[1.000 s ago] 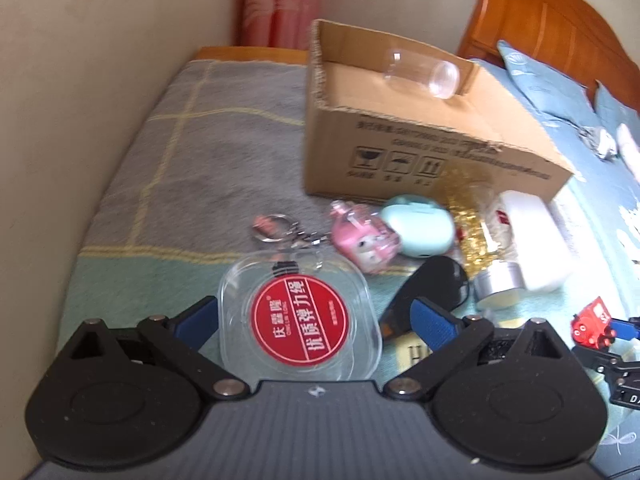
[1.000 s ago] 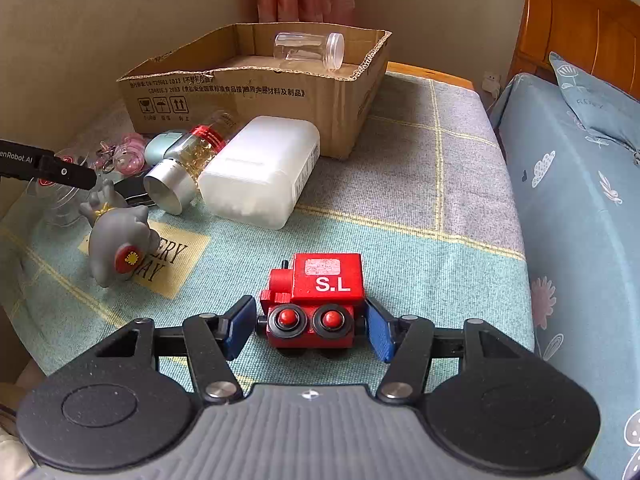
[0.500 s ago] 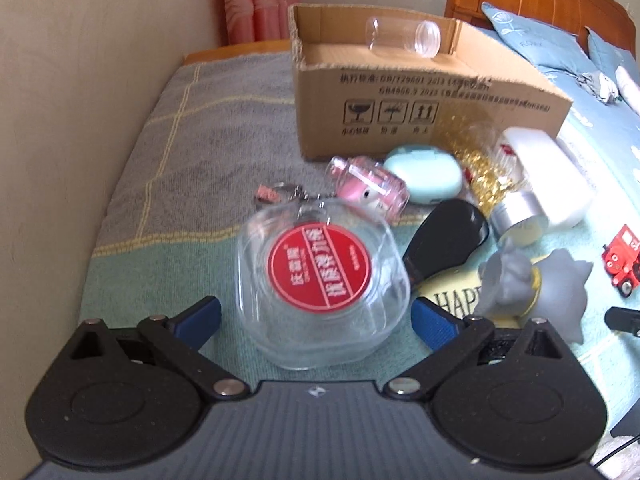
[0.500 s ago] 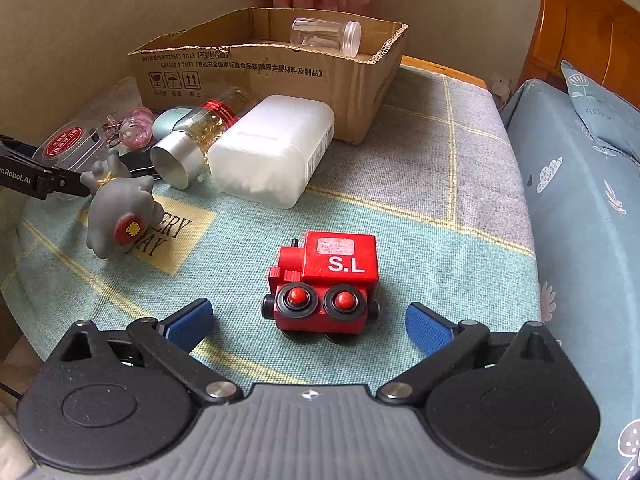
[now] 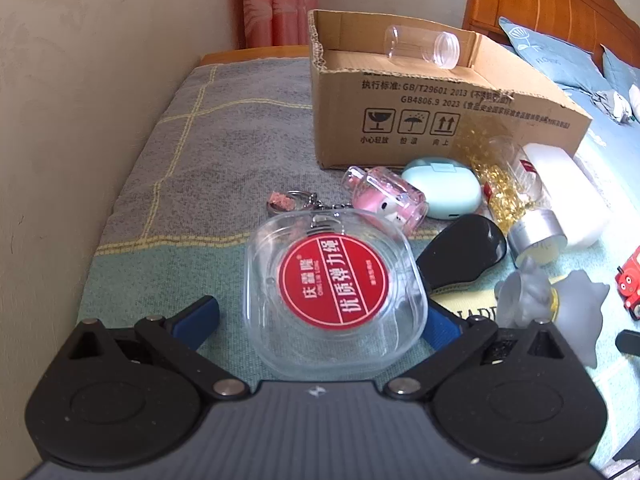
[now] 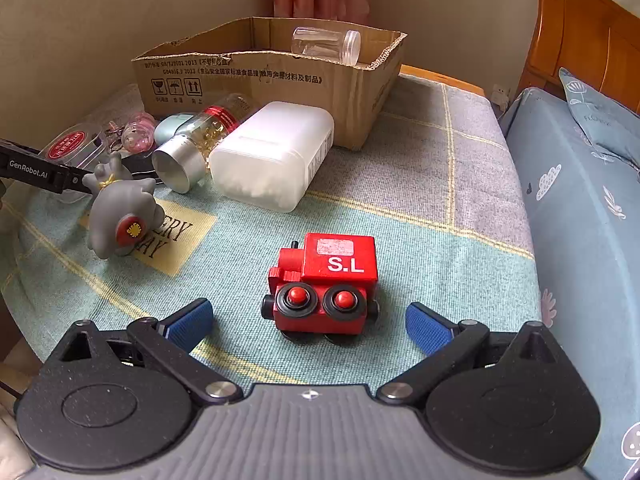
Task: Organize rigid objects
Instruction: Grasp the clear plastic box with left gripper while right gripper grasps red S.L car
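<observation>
A clear plastic case with a round red label [image 5: 334, 288] lies on the cloth between the wide-open fingers of my left gripper [image 5: 320, 320]; neither pad presses it. It also shows in the right wrist view [image 6: 70, 146]. A red toy train marked S.L [image 6: 324, 284] stands on the cloth between the open fingers of my right gripper [image 6: 308, 320], not touched. A cardboard box [image 5: 436, 120] stands at the back with a clear jar [image 5: 422, 46] lying in it.
Beside the box lie a pink keychain charm [image 5: 384, 198], a mint case [image 5: 442, 188], a black oval item [image 5: 460, 256], a bottle of gold bits [image 6: 200, 140], a white container [image 6: 272, 156] and a grey figurine [image 6: 120, 208]. A bed [image 6: 580, 200] flanks the right.
Both grippers have opened. The left let go of the clear case and the right let go of the red train; both objects now rest on the cloth.
</observation>
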Available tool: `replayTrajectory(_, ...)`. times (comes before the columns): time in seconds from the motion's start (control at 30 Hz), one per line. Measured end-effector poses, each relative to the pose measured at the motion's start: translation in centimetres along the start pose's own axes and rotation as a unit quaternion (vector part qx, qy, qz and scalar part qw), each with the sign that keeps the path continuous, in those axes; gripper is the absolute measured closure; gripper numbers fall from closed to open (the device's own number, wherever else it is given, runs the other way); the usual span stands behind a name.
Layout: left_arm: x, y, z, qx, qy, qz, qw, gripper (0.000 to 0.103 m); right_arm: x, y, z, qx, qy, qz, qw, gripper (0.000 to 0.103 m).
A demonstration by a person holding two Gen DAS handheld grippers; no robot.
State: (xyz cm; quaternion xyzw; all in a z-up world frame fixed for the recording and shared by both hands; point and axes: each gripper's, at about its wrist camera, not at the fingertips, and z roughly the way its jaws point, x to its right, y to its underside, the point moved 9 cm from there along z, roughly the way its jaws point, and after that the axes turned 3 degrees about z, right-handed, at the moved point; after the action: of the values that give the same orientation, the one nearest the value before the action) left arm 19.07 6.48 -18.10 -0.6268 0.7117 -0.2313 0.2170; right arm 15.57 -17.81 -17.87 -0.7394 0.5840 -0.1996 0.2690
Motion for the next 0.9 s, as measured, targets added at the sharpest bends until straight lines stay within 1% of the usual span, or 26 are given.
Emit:
replayTrajectory(0.17,-0.8,0.1,-0.2,-0.004,-0.006,-0.005,1.0000,0.000,0.0,0.0,0.0,0.000,0.000,-0.002,1.000,0.000)
replayTrajectory(0.3,-2.3,0.7,-0.8,-0.006,-0.018,-0.009,0.9998,0.000,-0.1,-0.1,0.0,0.001,-0.001,-0.002,1.000,0.000)
replayTrajectory(0.5,-2.6,0.7,-1.1,0.002,-0.020,0.015,0.9997,0.002,-0.1,-0.3,0.2,0.004,-0.001,-0.002,1.000,0.000)
replayTrajectory(0.57,-2.3,0.3,-0.9,0.005,-0.016,0.020,0.9997,0.005,0.0,-0.5,0.3,0.004,-0.002,-0.003,1.000,0.000)
replayTrajectory(0.63,-1.9,-0.2,-0.8,0.010,-0.006,0.025,0.9996,0.013,0.0,-0.7,0.5,0.003,-0.003,-0.005,1.000,0.000)
replayTrajectory(0.73,-1.5,-0.6,-0.8,0.012,0.003,0.035,0.9993,0.021,0.2,-1.1,0.8,-0.001,-0.004,-0.008,1.000,0.000)
replayTrajectory(0.77,-1.4,-0.7,-0.8,0.011,0.005,0.038,0.9992,0.022,0.3,-1.2,0.8,-0.003,-0.004,-0.009,1.000,0.002)
replayTrajectory(0.83,-1.2,-0.8,-0.8,0.012,0.008,0.046,0.9988,0.025,0.3,-1.6,0.8,-0.004,-0.004,-0.010,1.000,0.011)
replayTrajectory(0.9,-1.0,-0.8,-0.9,0.013,0.010,0.053,0.9985,0.027,0.2,-1.8,0.7,-0.005,-0.005,-0.012,1.000,0.016)
